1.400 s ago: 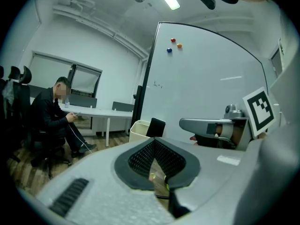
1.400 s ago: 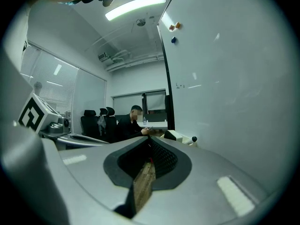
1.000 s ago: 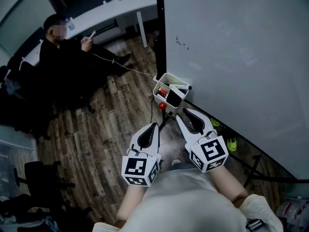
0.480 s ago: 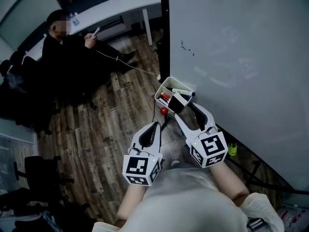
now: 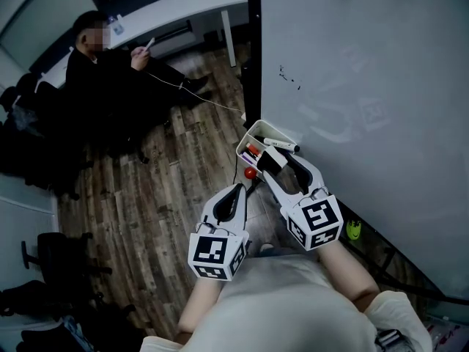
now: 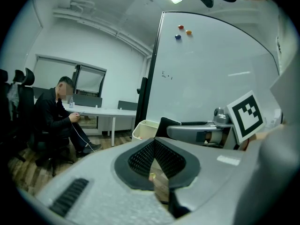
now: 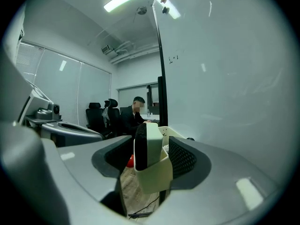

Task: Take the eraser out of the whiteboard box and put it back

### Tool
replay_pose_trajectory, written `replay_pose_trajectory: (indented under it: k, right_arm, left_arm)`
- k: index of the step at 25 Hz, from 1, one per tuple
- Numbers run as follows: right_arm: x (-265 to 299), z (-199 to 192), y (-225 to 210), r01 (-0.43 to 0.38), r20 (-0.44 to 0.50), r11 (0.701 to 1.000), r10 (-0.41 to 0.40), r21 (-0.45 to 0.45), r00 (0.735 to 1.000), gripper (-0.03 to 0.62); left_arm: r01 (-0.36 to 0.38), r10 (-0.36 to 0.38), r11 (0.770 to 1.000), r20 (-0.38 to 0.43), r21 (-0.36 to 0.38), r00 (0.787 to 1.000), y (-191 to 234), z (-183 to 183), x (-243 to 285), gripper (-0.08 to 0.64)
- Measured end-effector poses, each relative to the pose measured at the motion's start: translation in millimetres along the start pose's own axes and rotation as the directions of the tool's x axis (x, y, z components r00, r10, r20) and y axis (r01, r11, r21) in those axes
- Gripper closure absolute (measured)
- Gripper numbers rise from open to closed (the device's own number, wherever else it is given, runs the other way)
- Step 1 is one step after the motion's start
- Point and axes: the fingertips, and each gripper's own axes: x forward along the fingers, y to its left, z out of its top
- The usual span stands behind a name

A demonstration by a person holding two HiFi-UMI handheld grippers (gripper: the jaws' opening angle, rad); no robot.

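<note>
The cream whiteboard box (image 5: pixel 253 133) hangs at the whiteboard's lower edge. The eraser (image 5: pixel 270 158), black felt on a white body, stands on end inside it. My right gripper (image 5: pixel 279 161) straddles the box's near end with the eraser (image 7: pixel 146 146) between its jaws. Those jaws have just been opening, and a gap shows between the left pad and the felt. The box (image 7: pixel 157 177) wall lies beside the right pad. My left gripper (image 5: pixel 238 190) hovers lower left of the box, shut and empty. From the left gripper (image 6: pixel 154 156) view, the box (image 6: pixel 143 128) shows ahead.
A black marker (image 5: pixel 281 144) lies across the box's top and an orange item (image 5: pixel 251 151) sits inside. A red ball (image 5: pixel 250 172) hangs just below. The whiteboard (image 5: pixel 366 86) fills the right. A seated person (image 5: pixel 102 72) is at the far left, with office chairs beyond.
My right gripper has moved forward and down with the eraser, set it into the box, and spread its jaws off it. The left gripper stays shut and has edged forward.
</note>
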Motion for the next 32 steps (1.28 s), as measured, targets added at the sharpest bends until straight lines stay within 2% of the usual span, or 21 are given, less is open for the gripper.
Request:
replay_pose_trajectory:
  k: [2,4,32]
  right_arm:
    - [1.0,0.8,-0.6,0.002,-0.002,1.000,-0.002,-0.005,1.000,0.359]
    - [1.4,2.3,-0.6,0.003,0.001,1.000,-0.003,-0.011,1.000,0.400]
    - [3.2,5.7,-0.6,0.006,0.013,0.999,-0.005,-0.034,1.000,0.422]
  left_arm:
    - [-0.001,0.001,1.000,0.002,-0.002,1.000,0.0,1.6,1.1,0.554]
    - [-0.002,0.002,1.000,0.005,-0.005,1.000,0.1,3.1,2.6,0.554]
    - [-0.012,0.012,1.000,0.020,-0.010,1.000,0.9,5.5,7.6,0.554]
